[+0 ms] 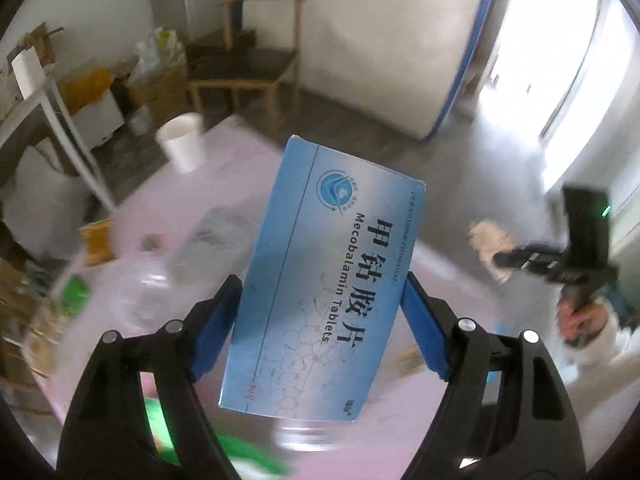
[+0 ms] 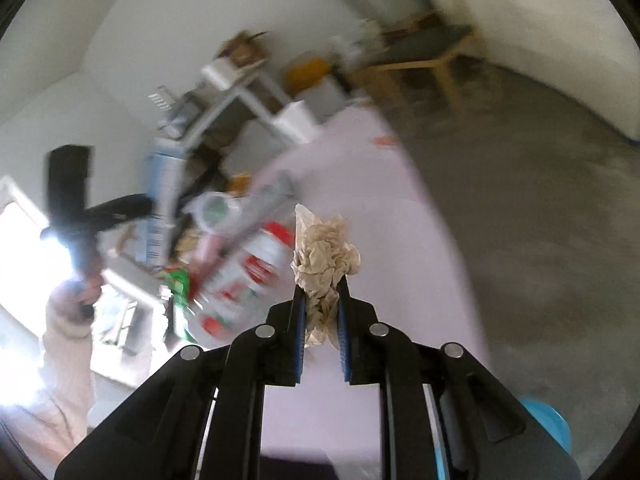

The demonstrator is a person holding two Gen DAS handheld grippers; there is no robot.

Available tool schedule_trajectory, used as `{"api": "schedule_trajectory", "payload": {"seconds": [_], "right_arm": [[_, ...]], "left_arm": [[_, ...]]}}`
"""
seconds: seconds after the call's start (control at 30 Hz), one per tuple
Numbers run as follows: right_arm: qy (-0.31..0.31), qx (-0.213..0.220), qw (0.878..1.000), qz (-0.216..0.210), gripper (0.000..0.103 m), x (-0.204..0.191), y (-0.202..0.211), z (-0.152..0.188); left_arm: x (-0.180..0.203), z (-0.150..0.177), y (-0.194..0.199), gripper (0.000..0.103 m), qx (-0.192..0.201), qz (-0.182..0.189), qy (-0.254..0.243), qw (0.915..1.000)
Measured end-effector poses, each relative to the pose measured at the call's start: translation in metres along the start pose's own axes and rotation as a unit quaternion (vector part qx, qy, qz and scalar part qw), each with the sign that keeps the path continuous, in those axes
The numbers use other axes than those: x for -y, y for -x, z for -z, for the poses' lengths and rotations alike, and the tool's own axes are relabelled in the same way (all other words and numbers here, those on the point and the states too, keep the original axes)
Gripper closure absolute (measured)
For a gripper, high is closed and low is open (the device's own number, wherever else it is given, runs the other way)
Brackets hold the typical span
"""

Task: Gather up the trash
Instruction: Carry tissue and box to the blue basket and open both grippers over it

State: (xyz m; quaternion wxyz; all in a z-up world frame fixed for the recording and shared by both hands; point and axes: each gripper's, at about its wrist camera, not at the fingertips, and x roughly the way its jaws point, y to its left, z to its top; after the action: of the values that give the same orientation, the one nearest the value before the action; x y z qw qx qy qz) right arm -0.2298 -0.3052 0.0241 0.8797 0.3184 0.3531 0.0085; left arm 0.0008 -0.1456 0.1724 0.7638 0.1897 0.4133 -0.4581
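Note:
My left gripper is shut on a blue medicine box marked Mecobalamin Tablets, held upright above the pink table. Both blue pads press its long sides. My right gripper is shut on a crumpled beige tissue that sticks out past the tips. In the left wrist view the right gripper and its tissue hang off the table's right side. The right wrist view shows the box, blurred, at the left.
A white paper cup stands at the table's far end. A clear plastic bottle, green wrappers and a red-labelled bottle lie on the table's left half. A wooden chair, cardboard boxes and a white shelf stand beyond.

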Motion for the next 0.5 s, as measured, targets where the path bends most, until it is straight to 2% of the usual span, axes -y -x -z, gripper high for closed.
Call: {"api": "schedule_trajectory", "payload": {"seconds": [0.07, 0.1, 0.17, 0.2, 0.27, 0.33, 0.37, 0.4, 0.43, 0.47, 0.5], "right_arm": [[-0.029, -0.018, 0.999, 0.030, 0.088, 0.026, 0.029, 0.028], [-0.058, -0.039, 0.997, 0.044, 0.088, 0.047, 0.038, 0.051], [-0.106, -0.080, 0.989, 0.069, 0.088, 0.082, 0.038, 0.091], [-0.154, -0.114, 0.979, 0.069, 0.088, 0.112, 0.027, 0.125], [-0.194, -0.151, 0.966, 0.080, 0.088, 0.145, 0.004, 0.164], [-0.205, -0.194, 0.953, 0.112, 0.088, 0.180, -0.034, 0.207], [-0.221, -0.224, 0.941, 0.124, 0.088, 0.201, -0.060, 0.229], [-0.238, -0.236, 0.934, 0.122, 0.088, 0.215, -0.074, 0.243], [-0.257, -0.244, 0.928, 0.119, 0.084, 0.226, -0.086, 0.254], [-0.272, -0.255, 0.921, 0.113, 0.075, 0.239, -0.103, 0.267], [-0.270, -0.254, 0.921, 0.117, 0.068, 0.244, -0.112, 0.272]], "left_arm": [[0.038, 0.007, 0.005, 0.028, 0.019, 0.036, 0.013, 0.9991], [0.060, 0.013, 0.006, 0.028, 0.025, 0.068, 0.020, 0.9972], [0.090, 0.022, 0.007, 0.028, 0.033, 0.104, 0.017, 0.9939], [0.109, 0.026, 0.008, 0.028, 0.037, 0.113, 0.006, 0.9928], [0.134, 0.034, 0.007, 0.028, 0.043, 0.131, -0.003, 0.9905], [0.158, 0.041, 0.003, 0.028, 0.039, 0.156, -0.007, 0.9870], [0.165, 0.045, 0.002, 0.028, 0.034, 0.164, -0.009, 0.9858], [0.175, 0.048, -0.002, 0.028, 0.028, 0.167, -0.012, 0.9855], [0.184, 0.050, -0.004, 0.028, 0.024, 0.166, -0.017, 0.9857], [0.190, 0.052, -0.004, 0.028, 0.021, 0.162, -0.021, 0.9864], [0.198, 0.053, -0.007, 0.028, 0.016, 0.156, -0.027, 0.9872]]}}
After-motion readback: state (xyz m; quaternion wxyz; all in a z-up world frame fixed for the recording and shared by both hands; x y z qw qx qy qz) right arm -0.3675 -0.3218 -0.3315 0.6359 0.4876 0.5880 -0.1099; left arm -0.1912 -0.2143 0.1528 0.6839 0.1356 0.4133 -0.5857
